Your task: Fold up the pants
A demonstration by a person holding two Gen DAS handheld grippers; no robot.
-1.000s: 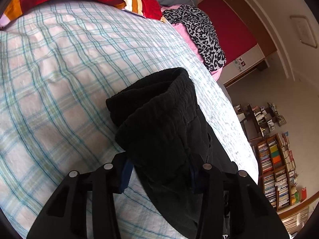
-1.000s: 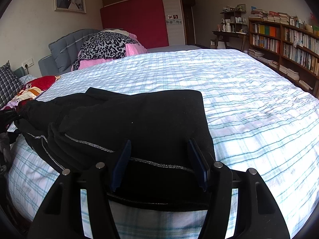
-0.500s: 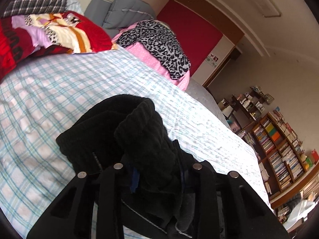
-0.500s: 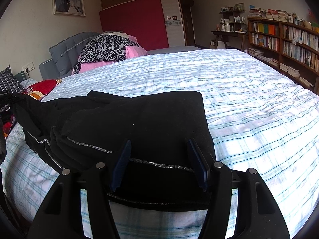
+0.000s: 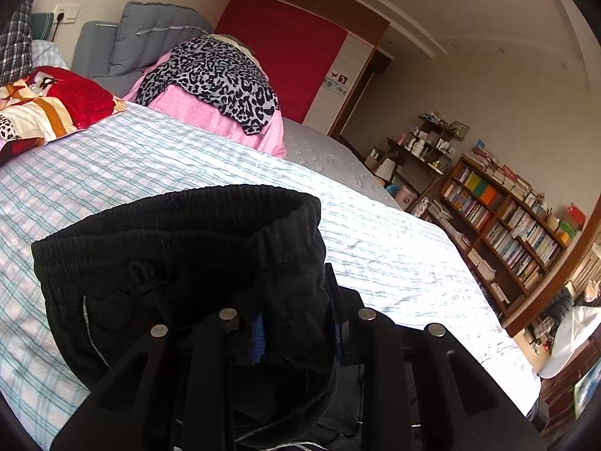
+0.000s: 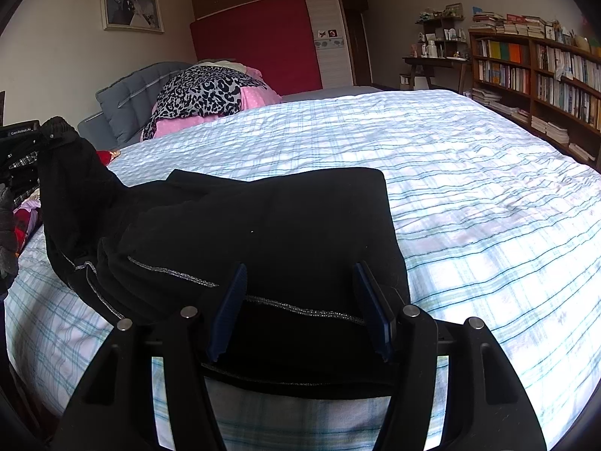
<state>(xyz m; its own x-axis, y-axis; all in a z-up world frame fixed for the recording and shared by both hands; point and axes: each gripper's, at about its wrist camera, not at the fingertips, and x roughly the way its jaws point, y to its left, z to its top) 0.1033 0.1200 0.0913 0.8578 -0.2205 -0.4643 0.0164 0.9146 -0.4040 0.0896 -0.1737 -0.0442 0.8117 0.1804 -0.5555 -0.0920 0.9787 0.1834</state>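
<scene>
The black pants [image 6: 263, 233] lie on the checked bed sheet [image 6: 469, 188], their leg part folded flat in front of me. My left gripper [image 5: 296, 334] is shut on a bunch of fabric just below the elastic waistband [image 5: 180, 210], which it holds up off the bed. In the right wrist view this raised end [image 6: 71, 165] stands up at the far left. My right gripper [image 6: 300, 308] is open, its blue pads [image 6: 229, 300] apart over the near edge of the folded legs, where a grey stitched seam [image 6: 300, 310] runs.
A pink bundle with a leopard-print cloth [image 5: 221, 71] and a grey headboard [image 5: 150, 30] are at the head of the bed. Red patterned bedding [image 5: 56, 101] lies at the left. Bookshelves [image 6: 544, 75] line the right wall beyond the bed's edge.
The left gripper closed on the waistband end, lifted it off the bed and rolled toward level. The right gripper stayed put and open.
</scene>
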